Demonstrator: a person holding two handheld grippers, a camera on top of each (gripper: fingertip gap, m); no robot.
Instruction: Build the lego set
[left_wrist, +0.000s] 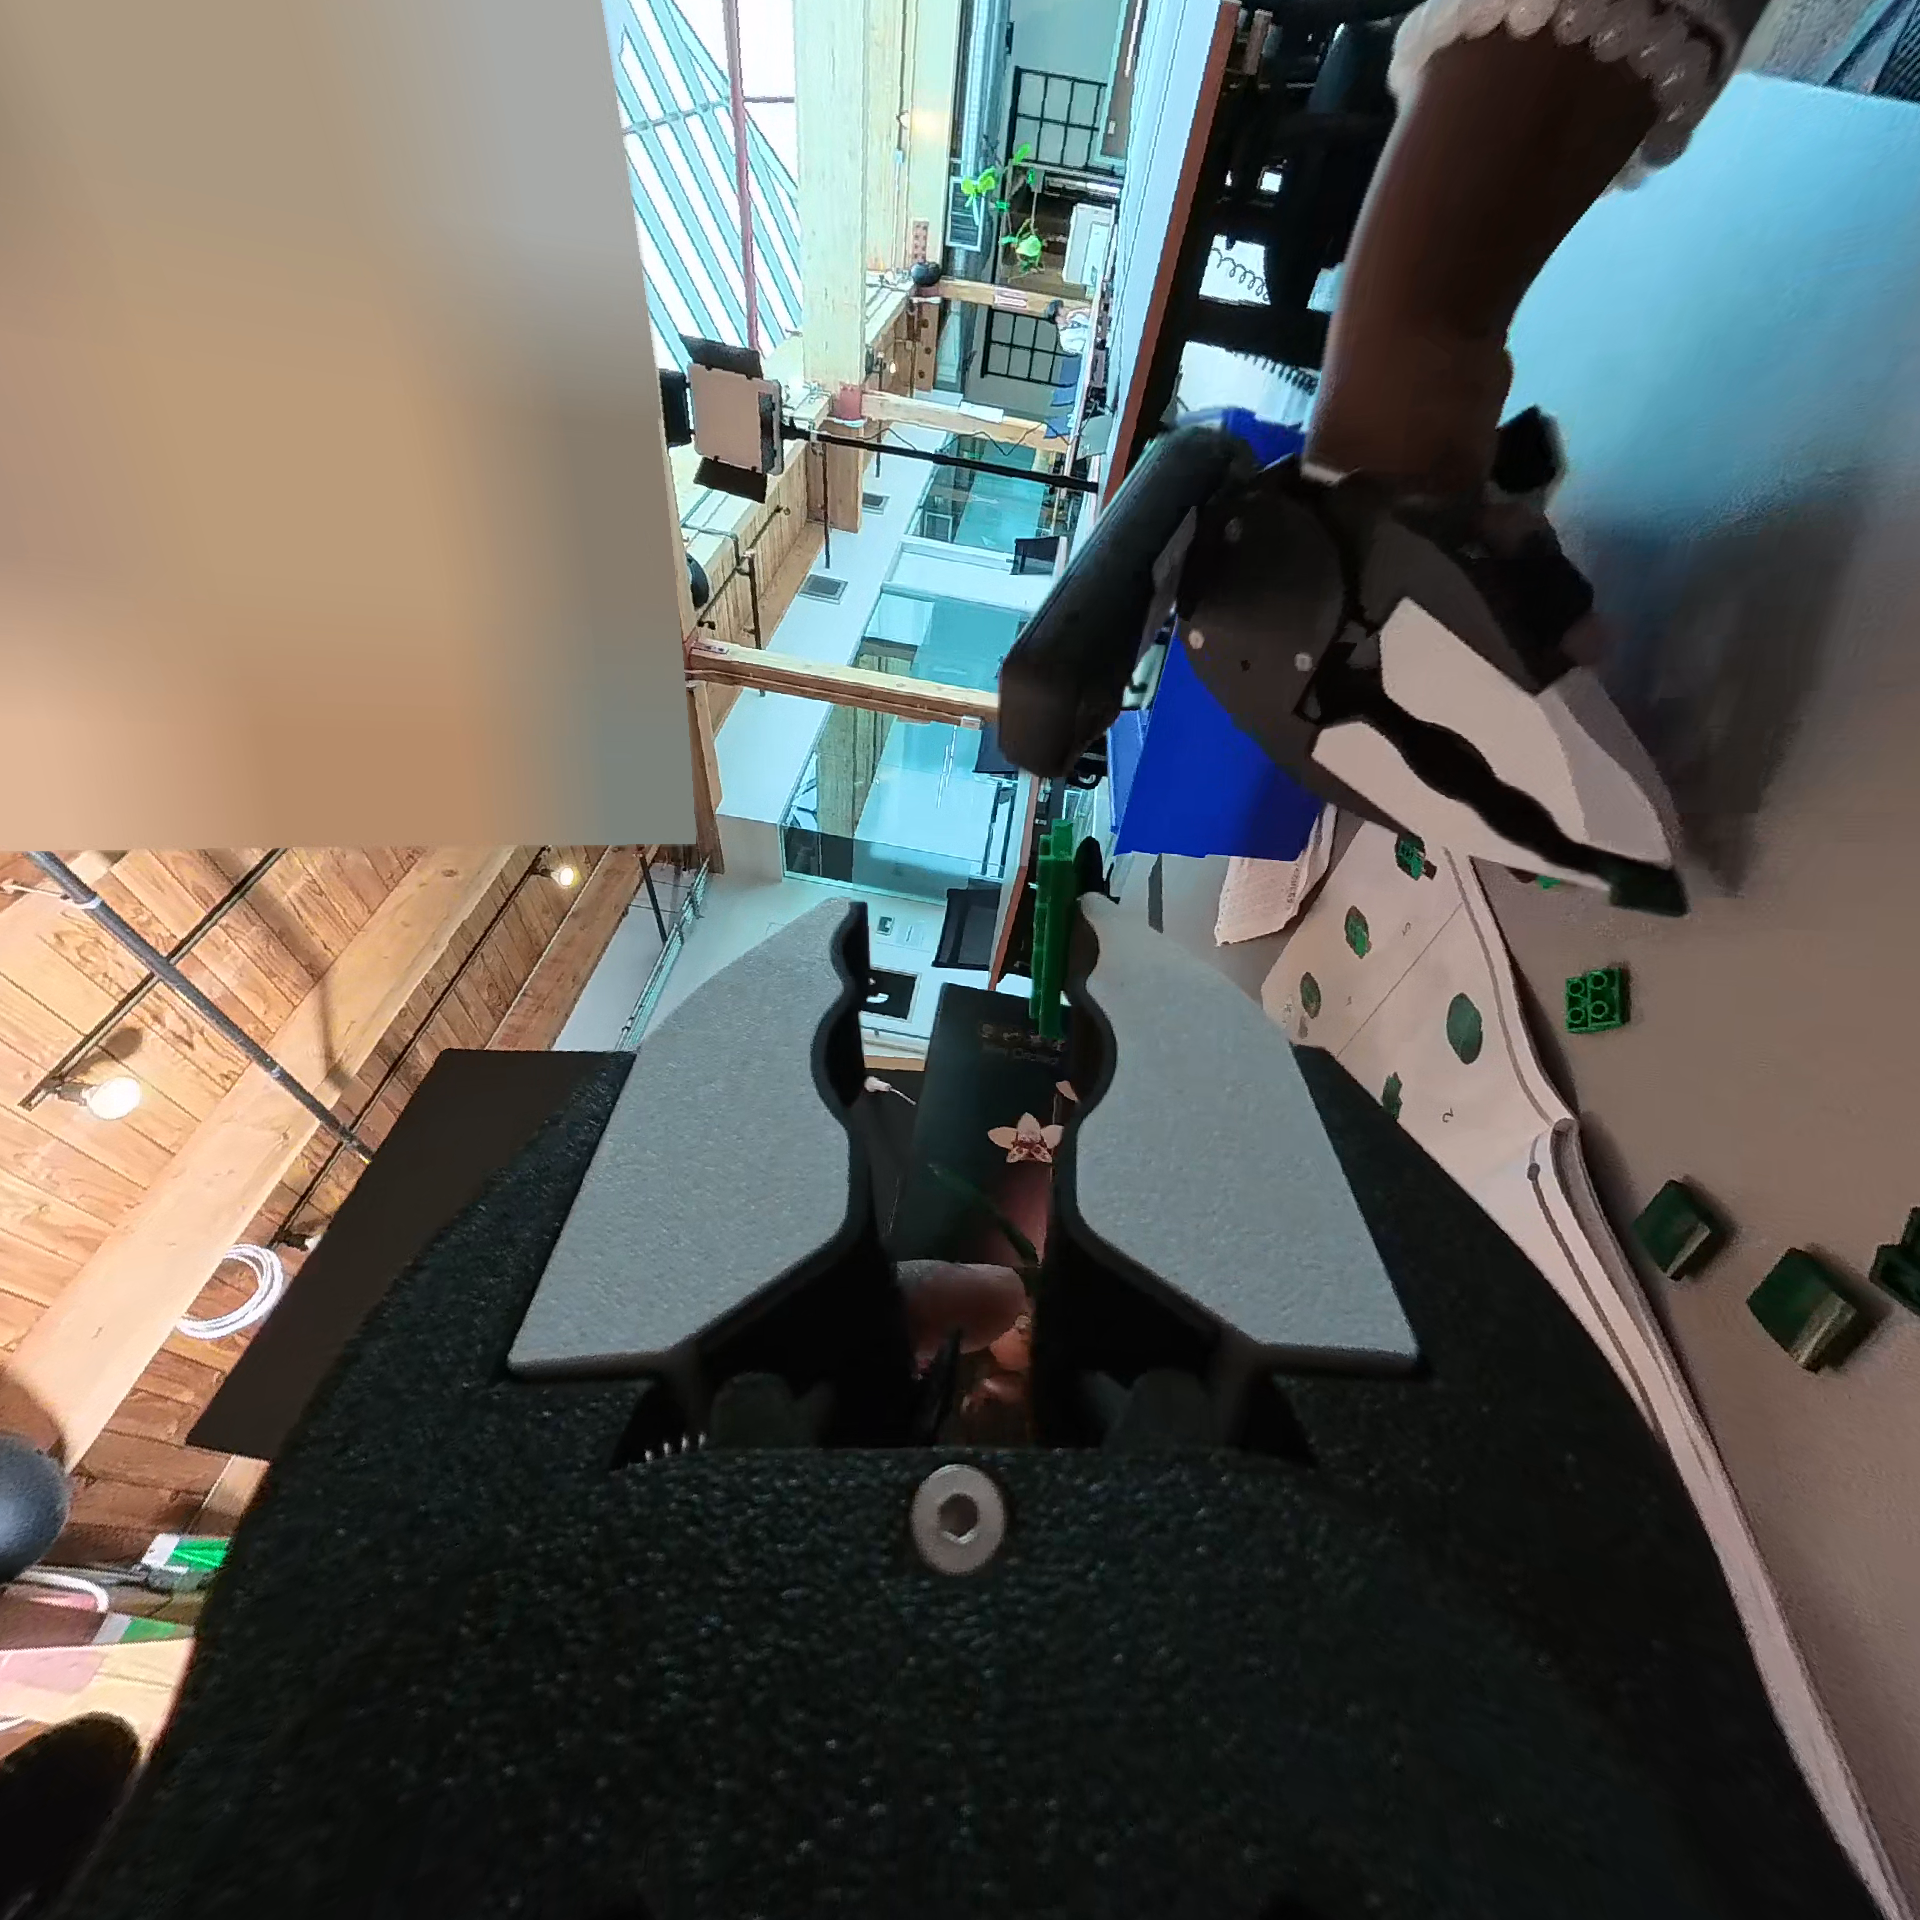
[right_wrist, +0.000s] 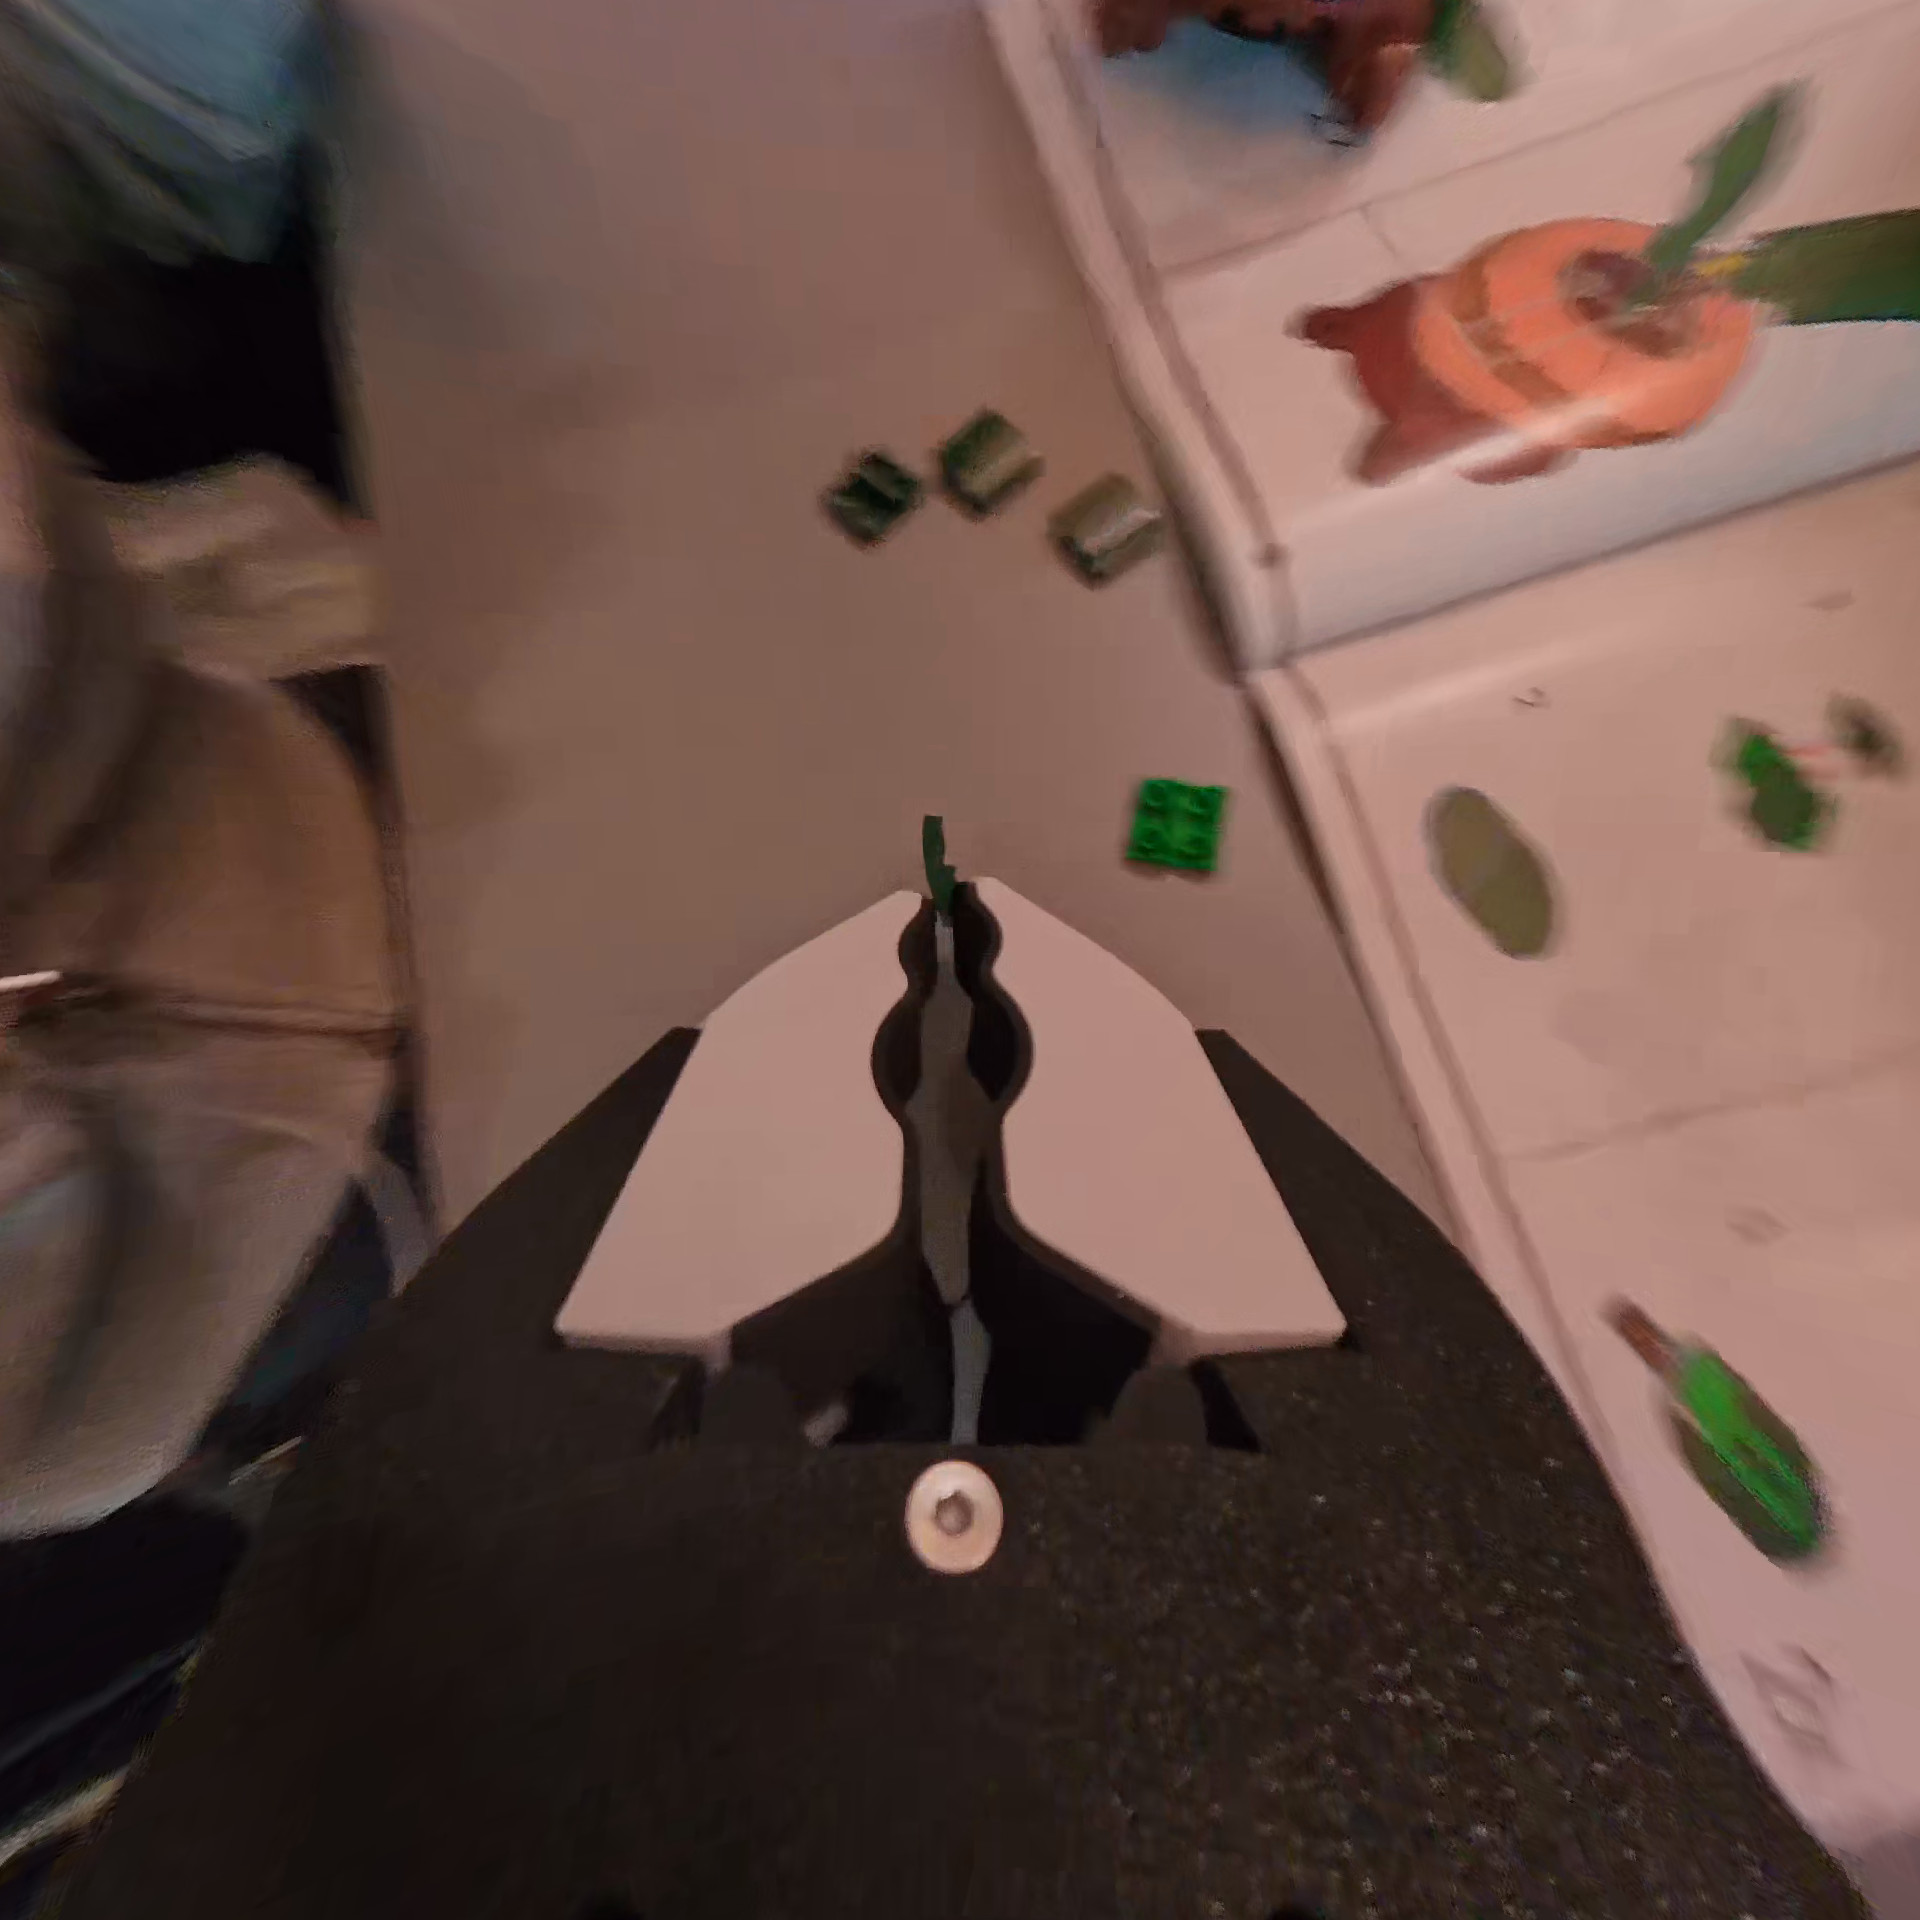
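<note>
Pale table (right_wrist: 727, 416), seen against a loft interior of timber beams and glazing; both views tilted, the right wrist view smeared by motion.

Item 1. Left tongs (left_wrist: 961, 925): set narrow, gripping a tall green stem of stacked lego pieces (left_wrist: 1051, 935) that stands up between the tips. A dark lego box printed with orchid blooms (left_wrist: 987, 1143) lies beyond and beneath the tips.

Item 2. Right tongs (right_wrist: 940, 891): all but closed on a thin dark-green lego piece (right_wrist: 938, 857), of which only a sliver projects past the tips. In the left wrist view these tongs (left_wrist: 1631, 883) hang well to the right of the left pair, tips just above the table.

Item 3. Open instruction booklet (right_wrist: 1558, 935): right of the right tongs.

Item 4. Bright green 2x2 plate (right_wrist: 1176, 826): just ahead and right of the right tips. Three darker green bricks (right_wrist: 987, 488): farther ahead.

Risks, as judged:
- The thin piece is held by a small edge; it may pivot or slip out when pressed onto the stem.
- The stem is long and held only at its side; a push off its axis could tilt it or split a joint.
- A swing toward the stem could brush the loose plate.
</note>
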